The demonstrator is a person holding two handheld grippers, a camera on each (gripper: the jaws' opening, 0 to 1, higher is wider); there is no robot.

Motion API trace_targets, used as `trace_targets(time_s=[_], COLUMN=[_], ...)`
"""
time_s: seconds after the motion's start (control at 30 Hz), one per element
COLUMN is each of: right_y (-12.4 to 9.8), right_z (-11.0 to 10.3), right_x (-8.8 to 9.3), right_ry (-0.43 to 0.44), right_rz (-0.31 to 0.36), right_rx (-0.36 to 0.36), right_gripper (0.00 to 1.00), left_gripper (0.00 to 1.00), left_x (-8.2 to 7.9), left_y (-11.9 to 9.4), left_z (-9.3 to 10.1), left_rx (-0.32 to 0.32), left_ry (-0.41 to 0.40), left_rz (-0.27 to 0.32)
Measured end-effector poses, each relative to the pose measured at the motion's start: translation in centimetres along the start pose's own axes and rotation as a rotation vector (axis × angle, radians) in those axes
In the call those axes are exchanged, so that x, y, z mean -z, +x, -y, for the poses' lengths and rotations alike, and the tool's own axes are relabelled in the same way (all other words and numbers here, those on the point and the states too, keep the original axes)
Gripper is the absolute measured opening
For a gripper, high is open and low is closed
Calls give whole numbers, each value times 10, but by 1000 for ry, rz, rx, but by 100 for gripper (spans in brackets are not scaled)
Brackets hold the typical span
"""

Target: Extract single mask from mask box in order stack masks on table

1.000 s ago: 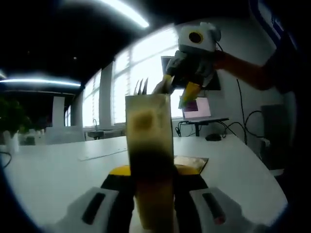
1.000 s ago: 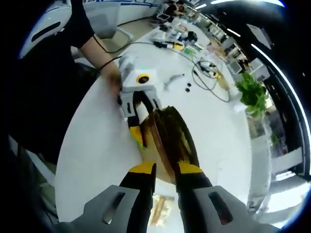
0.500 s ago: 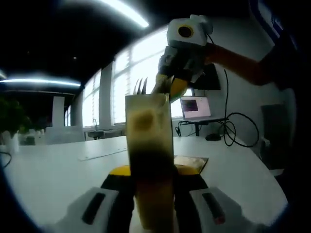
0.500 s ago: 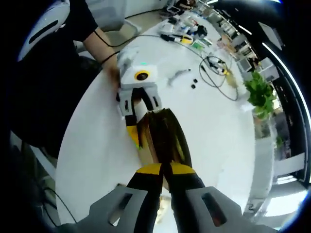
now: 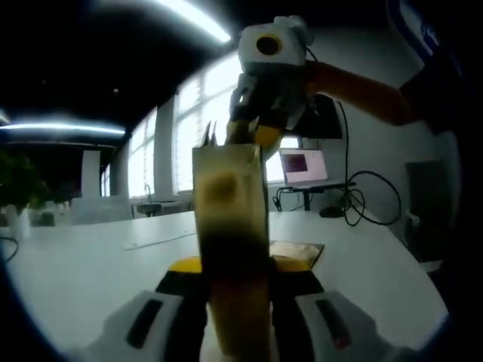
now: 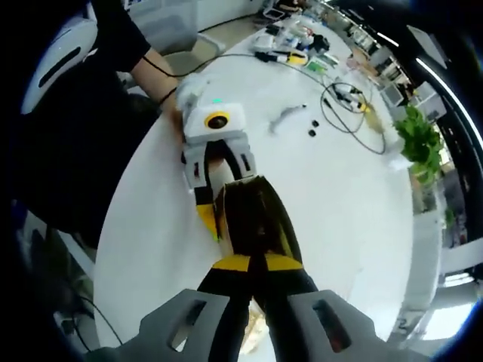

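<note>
Backlit dim foreground, window (image 5: 219,113) glare, fisheye-warped edges, soft focus

Ahead of me the white surface (image 5: 90,264) runs back to a row of bright windows (image 5: 162,154), with ceiling light strips (image 5: 192,19) glowing at upper left. A lit laptop (image 5: 303,167) stands right of centre. Looking down, I see cables (image 6: 351,102) and a green plant (image 6: 419,139) at upper right.

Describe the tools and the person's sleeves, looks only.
Both tools have grey-white bodies, black fingers and yellow tips: left tool, right tool. Each carries a white box with a yellow-ringed round lens. A black cable trails behind the left one. The person wears a short black sleeve.
</note>
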State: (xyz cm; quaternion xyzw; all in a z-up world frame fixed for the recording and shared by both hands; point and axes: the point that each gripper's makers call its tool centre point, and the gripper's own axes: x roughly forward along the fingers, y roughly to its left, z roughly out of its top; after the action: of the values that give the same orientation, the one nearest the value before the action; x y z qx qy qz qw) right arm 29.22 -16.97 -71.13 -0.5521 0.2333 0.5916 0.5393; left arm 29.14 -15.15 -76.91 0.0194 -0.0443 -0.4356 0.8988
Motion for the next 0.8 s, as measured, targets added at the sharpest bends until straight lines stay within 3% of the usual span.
trace_targets(time_s=[0.33,0.8], right_y=[6,3], right_z=[-8,-13], right_x=[-3,-5], right_ry=[-19,-75], right_rz=[2,-5], right_rx=[-38,15], right_gripper=[1,0], left_gripper=[36,36], left_x=[1,2], left_y=[1,1], left_z=[4,5], left_rx=[4,7], left_ry=[26,30], left_rz=[-3,-8])
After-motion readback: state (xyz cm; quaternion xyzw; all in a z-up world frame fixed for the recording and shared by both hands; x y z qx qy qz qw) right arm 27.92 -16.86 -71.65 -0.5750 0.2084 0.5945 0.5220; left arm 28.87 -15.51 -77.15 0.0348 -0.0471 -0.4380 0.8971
